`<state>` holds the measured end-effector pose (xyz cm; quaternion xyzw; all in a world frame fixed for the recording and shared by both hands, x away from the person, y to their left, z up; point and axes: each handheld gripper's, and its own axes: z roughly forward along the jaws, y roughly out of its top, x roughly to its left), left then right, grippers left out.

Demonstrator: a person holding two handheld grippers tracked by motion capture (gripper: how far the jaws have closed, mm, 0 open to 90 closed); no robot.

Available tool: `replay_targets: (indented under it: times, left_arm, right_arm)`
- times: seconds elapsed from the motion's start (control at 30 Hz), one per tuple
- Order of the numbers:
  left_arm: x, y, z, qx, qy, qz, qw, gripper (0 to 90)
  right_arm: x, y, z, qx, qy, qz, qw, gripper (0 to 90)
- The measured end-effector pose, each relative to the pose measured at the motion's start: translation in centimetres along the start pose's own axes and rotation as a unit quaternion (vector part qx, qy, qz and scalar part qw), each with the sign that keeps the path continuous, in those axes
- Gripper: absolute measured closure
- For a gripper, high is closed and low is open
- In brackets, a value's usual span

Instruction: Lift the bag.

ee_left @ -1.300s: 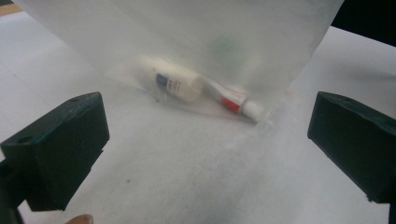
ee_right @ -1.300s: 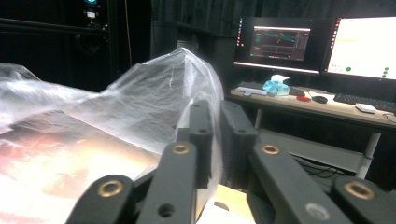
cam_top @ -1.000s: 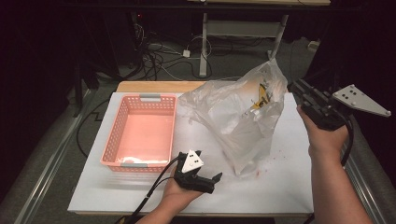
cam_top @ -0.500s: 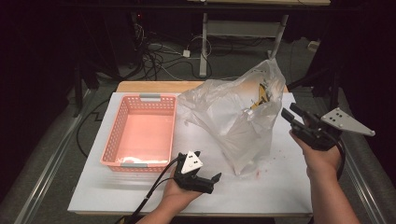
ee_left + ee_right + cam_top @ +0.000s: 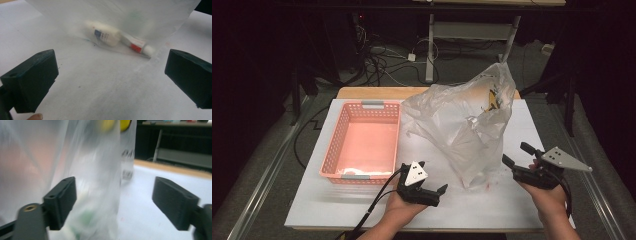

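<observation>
resting low on the white table (image 5: 337, 200), the left gripper (image 5: 432, 192) has its jaws wide apart and bare, with the clear plastic bag (image 5: 462, 125) just ahead, a white bottle (image 5: 105, 33) and a tube (image 5: 137, 46) inside. right gripper (image 5: 518, 159), jaws just opened apart, sits just beside the bag's other side; pink basket (image 5: 362, 145) lies beyond the left gripper.

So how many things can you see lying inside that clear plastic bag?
2 clearly: a white bottle and a red-and-white tube beside it, at the plastic bag's bottom. More may be hidden higher up.
</observation>
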<state>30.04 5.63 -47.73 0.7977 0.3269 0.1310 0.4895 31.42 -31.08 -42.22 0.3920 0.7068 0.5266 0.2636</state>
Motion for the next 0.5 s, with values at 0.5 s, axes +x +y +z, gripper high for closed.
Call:
replay_targets:
  times: [0.5]
  left_arm:
    - [0.0, -0.3, 0.0, 0.013, -0.004, -0.002, 0.9999, 0.0]
  right_arm:
    - [1.0, -4.1, 0.5, 0.039, 0.007, -0.013, 0.9991, 0.1]
